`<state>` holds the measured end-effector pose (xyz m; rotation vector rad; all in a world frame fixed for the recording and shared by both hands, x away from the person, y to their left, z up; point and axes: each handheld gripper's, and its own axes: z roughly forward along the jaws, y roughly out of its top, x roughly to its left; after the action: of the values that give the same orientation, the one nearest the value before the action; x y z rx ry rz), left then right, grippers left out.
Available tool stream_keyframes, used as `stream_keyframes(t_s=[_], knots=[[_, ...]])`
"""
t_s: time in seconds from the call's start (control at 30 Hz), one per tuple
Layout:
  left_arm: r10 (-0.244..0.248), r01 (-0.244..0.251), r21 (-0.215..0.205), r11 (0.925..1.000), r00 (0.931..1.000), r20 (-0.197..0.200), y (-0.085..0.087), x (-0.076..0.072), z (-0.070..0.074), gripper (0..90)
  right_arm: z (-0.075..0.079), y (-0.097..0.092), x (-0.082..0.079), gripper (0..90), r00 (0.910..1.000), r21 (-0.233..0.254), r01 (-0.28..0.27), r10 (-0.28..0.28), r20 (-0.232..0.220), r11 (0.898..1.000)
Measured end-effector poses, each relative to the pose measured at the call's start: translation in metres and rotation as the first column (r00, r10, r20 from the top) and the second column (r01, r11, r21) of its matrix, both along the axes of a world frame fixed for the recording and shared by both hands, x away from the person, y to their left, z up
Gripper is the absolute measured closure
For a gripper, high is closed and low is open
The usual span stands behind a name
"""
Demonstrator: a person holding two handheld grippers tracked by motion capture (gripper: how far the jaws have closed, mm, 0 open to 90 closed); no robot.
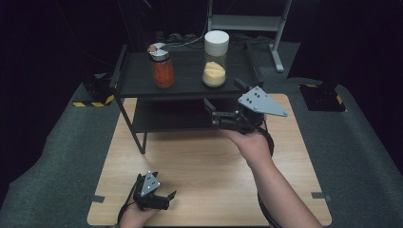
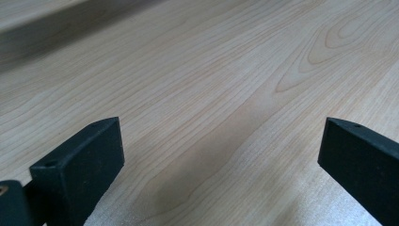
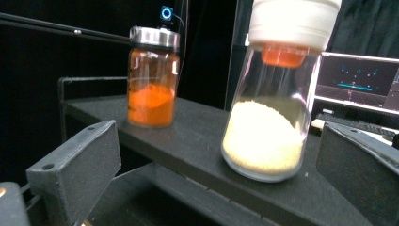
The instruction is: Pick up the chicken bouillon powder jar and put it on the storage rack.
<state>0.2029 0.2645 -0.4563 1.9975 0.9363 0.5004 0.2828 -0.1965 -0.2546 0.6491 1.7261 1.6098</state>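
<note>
Two jars on shelf (image 1: 190,88), ungrasped | right gripper (image 1: 227,105) fingers open, nearing white-lidded jar (image 1: 215,59) | left gripper (image 1: 164,195) open, near table (image 1: 199,161) edge | grasp pending

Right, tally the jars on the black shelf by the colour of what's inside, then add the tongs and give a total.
Jars with orange-red contents: 1, the steel-lidded jar
Jars with pale yellow contents: 1, the white-lidded jar
Tongs: 2, the left tongs low over the table and the right tongs raised toward the top shelf, both open
Total: 4
</note>
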Motion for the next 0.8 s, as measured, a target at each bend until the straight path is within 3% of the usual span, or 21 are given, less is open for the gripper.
stream_keyframes(t_s=[0.8], knots=[[-0.004,0.004,0.002,1.0000,1.0000,0.003,0.000,0.000,0.000,1.2,-0.058,-0.018,-0.021,0.0,0.9975,-0.075,0.009,-0.015,-0.069,0.997]])
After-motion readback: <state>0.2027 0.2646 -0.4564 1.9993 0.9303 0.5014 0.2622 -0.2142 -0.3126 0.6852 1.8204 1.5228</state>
